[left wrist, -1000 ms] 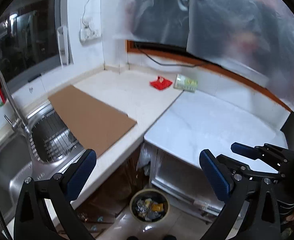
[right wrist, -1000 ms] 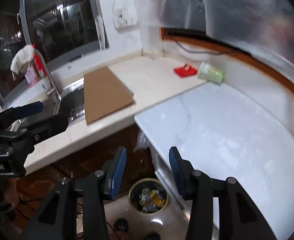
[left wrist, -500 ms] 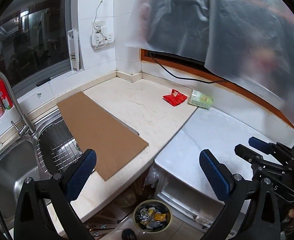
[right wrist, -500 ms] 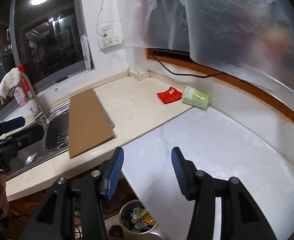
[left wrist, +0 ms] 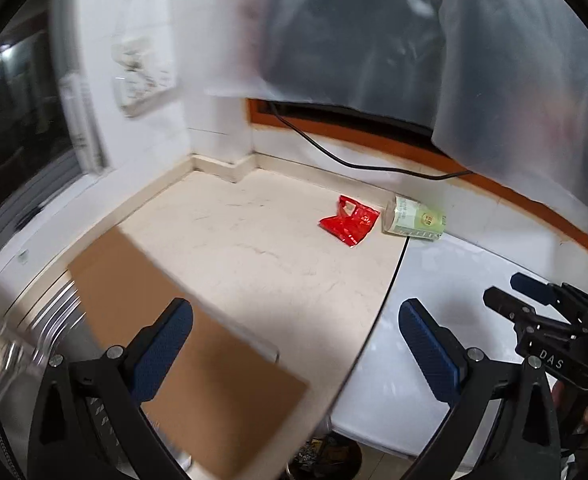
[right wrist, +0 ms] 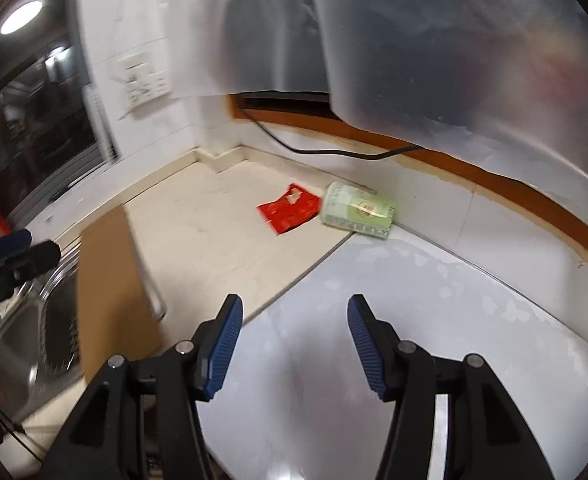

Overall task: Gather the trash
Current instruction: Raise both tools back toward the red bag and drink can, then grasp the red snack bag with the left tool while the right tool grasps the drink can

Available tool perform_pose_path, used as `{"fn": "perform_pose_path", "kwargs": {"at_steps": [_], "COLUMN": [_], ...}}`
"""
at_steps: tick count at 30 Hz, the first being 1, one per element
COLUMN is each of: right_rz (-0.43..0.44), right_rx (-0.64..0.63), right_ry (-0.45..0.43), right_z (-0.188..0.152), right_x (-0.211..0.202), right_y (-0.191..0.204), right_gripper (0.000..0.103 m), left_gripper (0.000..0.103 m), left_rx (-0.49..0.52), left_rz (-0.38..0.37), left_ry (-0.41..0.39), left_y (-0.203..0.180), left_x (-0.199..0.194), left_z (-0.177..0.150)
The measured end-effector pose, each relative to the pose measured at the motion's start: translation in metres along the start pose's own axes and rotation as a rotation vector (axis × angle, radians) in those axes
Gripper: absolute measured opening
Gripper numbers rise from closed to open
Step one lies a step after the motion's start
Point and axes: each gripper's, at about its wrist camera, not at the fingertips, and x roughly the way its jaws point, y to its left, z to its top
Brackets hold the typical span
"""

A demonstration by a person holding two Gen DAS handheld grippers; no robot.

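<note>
A crumpled red wrapper [left wrist: 350, 225] [right wrist: 289, 208] lies on the cream counter near the back wall. Right beside it a pale green paper cup [left wrist: 414, 222] [right wrist: 358, 210] lies on its side, at the seam with the white worktop. My left gripper [left wrist: 294, 322] hovers open above the counter, well short of both, with nothing between its blue pads. My right gripper [right wrist: 294, 314] hangs over the white worktop, its jaws still opening and empty. It also shows at the right of the left wrist view [left wrist: 530, 292]. A trash bin's rim [left wrist: 326, 450] peeks out below the counter edge.
A brown cardboard sheet [left wrist: 181, 360] [right wrist: 109, 284] lies over the steel sink [right wrist: 49, 320] at the left. A black cable [left wrist: 354, 162] runs along the back wall under hanging plastic film [left wrist: 454, 60]. A wall socket [right wrist: 145, 80] sits by the dark window.
Both grippers have moved forward over the counter toward the wrapper and cup, which now look larger. The right jaws have spread wider. The bin has slipped almost out of view.
</note>
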Motion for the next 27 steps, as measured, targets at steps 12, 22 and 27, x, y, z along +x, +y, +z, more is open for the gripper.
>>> {"fn": "perform_pose_path", "kwargs": {"at_steps": [12,22,27], "right_rz": [-0.172,-0.183,-0.180], "right_rx": [0.210,0.451,0.527], "right_ry": [0.035,0.017,0.016], "right_z": [0.046,0.056,0.054], "right_x": [0.119,0.178,0.192], "right_y": [-0.038,-0.052,-0.054], "right_gripper": [0.062,0.062,0.062], "left_gripper": [0.102,0.102,0.101], "left_rx": [0.128,0.159,0.148], "left_rz": [-0.101,-0.162,-0.209], "left_ry": [0.089,0.199,0.266], "left_y": [-0.025,-0.043,-0.051], "left_x": [0.190,0.312,0.347], "left_z": [0.077,0.091,0.089]}}
